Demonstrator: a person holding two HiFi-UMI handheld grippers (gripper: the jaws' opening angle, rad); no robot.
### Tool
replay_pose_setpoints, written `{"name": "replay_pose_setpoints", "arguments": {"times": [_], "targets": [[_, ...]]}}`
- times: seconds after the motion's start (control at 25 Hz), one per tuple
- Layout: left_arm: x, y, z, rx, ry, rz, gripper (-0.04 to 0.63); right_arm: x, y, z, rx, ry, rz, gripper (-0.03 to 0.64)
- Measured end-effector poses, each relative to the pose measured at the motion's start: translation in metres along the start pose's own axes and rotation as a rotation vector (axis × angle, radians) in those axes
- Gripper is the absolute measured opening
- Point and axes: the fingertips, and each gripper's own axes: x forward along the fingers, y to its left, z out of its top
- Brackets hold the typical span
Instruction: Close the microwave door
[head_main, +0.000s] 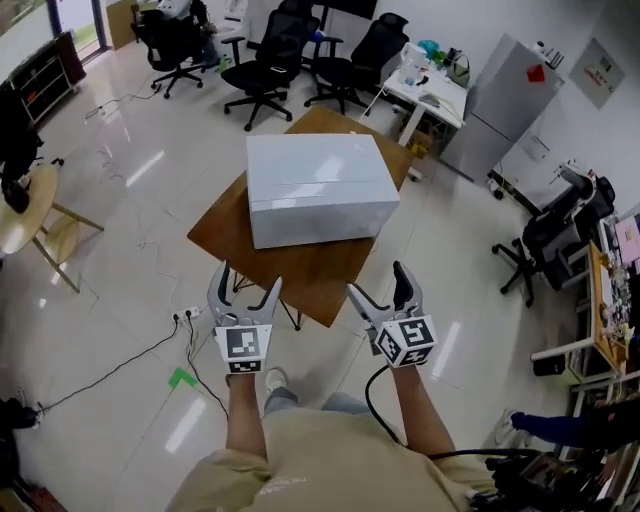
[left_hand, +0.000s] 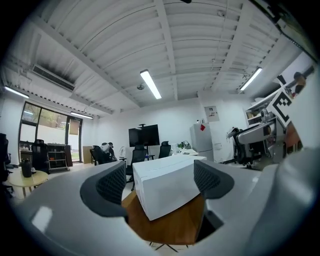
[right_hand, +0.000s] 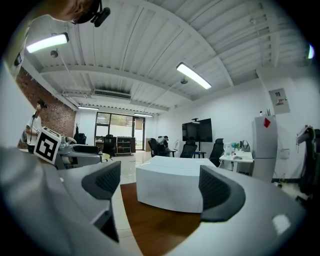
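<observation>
The microwave (head_main: 320, 190) is a plain white box on a brown wooden table (head_main: 310, 275); its door does not show as standing out in any view. My left gripper (head_main: 247, 280) and right gripper (head_main: 377, 280) hover side by side just short of the table's near corner, apart from the box. Both are open with nothing between the jaws. In the left gripper view the microwave (left_hand: 165, 187) stands ahead on the table (left_hand: 170, 225), framed by my left gripper (left_hand: 160, 180). The right gripper view shows the microwave (right_hand: 172, 190) ahead of my right gripper (right_hand: 160, 185).
Black office chairs (head_main: 265, 70) stand beyond the table, with a white desk (head_main: 430, 90) and a grey fridge (head_main: 510, 100) at the back right. A small round table (head_main: 25, 210) is at the left. A power strip with cables (head_main: 185, 315) lies on the floor near my feet.
</observation>
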Motion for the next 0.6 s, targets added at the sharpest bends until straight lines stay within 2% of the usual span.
{"name": "replay_pose_setpoints", "arguments": {"times": [0.2, 0.28, 0.36, 0.4, 0.48, 0.52, 0.6], "targets": [[-0.059, -0.037, 0.033, 0.046, -0.028, 0.033, 0.414, -0.043, 0.027, 0.02, 0.011, -0.066, 0.092, 0.479], [-0.098, -0.063, 0.05, 0.058, -0.03, 0.05, 0.412, -0.082, 0.05, 0.029, 0.007, -0.096, 0.144, 0.479], [-0.141, -0.101, 0.063, 0.061, -0.04, 0.074, 0.385, -0.133, 0.061, 0.019, 0.019, -0.102, 0.181, 0.479], [-0.156, -0.121, 0.064, 0.06, -0.037, 0.086, 0.351, -0.154, 0.056, 0.004, 0.037, -0.095, 0.186, 0.479], [-0.163, -0.151, 0.056, 0.042, 0.033, 0.106, 0.328, -0.172, 0.032, -0.033, 0.091, -0.05, 0.167, 0.479], [-0.154, -0.163, 0.052, 0.039, 0.063, 0.108, 0.328, -0.174, 0.012, -0.048, 0.111, -0.013, 0.147, 0.479], [-0.124, -0.198, 0.053, 0.042, 0.072, 0.102, 0.328, -0.185, -0.037, -0.058, 0.102, 0.055, 0.1, 0.479]]}}
